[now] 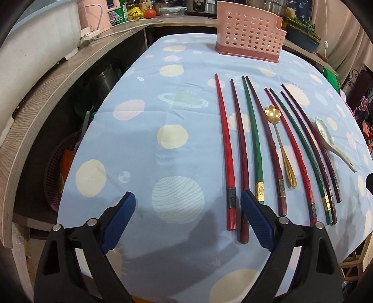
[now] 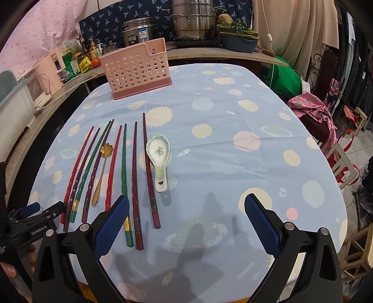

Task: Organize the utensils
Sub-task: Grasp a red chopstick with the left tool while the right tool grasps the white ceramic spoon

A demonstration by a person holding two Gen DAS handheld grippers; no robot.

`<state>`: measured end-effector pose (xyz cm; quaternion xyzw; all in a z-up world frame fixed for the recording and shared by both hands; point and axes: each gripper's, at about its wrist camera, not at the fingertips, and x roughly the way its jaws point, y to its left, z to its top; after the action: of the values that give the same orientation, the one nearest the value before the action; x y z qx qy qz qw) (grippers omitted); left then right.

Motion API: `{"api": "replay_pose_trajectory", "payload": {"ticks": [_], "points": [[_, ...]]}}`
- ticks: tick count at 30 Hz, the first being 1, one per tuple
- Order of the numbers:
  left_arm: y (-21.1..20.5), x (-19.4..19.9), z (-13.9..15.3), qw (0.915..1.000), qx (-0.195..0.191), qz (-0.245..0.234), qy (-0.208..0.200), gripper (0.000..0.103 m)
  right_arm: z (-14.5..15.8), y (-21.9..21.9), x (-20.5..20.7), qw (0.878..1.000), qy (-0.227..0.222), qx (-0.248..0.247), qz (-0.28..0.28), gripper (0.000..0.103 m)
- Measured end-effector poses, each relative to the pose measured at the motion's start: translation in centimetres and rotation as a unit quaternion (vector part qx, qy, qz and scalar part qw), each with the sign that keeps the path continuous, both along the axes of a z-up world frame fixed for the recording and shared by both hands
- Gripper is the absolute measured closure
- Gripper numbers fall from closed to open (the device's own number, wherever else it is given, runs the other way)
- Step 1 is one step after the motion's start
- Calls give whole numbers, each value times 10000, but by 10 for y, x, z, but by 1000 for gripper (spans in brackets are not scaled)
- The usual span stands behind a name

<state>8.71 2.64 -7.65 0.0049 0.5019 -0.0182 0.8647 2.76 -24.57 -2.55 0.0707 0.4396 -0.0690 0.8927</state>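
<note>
Several chopsticks lie side by side on the blue planet-print tablecloth (image 1: 139,144), red (image 1: 225,149), green (image 1: 253,137) and dark maroon (image 2: 134,177). A gold flower spoon (image 1: 276,127) lies among them and shows in the right wrist view (image 2: 102,167). A white ceramic spoon (image 2: 159,158) lies at their right side, also in the left wrist view (image 1: 326,137). A pink perforated utensil holder (image 1: 249,35) stands at the far end (image 2: 136,71). My left gripper (image 1: 187,205) is open and empty, left of the chopsticks' near ends. My right gripper (image 2: 186,209) is open and empty, right of them.
A wooden counter (image 1: 44,93) curves along the left with a power strip, bottles and a tomato. Steel pots (image 2: 193,21) and a basin of greens (image 2: 239,39) stand behind the table. Chairs and pink cloth (image 2: 312,109) are at the right.
</note>
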Motion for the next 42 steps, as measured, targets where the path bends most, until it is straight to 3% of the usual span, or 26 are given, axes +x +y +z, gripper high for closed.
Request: {"api": "replay_pose_trajectory", "payload": {"ticks": [8,12,16,21,28,35,42], "points": [[-4,5,-2,9996,-173,-211,77,51,-5,-2,23,9996,50,244,152,30],[-3,6,0,9995,-239,-217,63,75,-12,-6,39,9983,128,538,195,48],[0,8,0,9992,-327,-204,101,91,-24,-12,53,9951,261,921,241,68],[-2,8,0,9994,-264,-211,74,91,-39,-15,59,9912,419,1221,284,83],[-2,7,0,9994,-283,-205,71,91,-49,-10,59,9900,501,1259,403,94],[-1,6,2,9987,-442,-231,103,95,-47,-10,54,9919,379,1138,424,96],[6,2,29,9982,-583,-115,-103,96,-12,-21,45,9952,35,937,287,97]]}}
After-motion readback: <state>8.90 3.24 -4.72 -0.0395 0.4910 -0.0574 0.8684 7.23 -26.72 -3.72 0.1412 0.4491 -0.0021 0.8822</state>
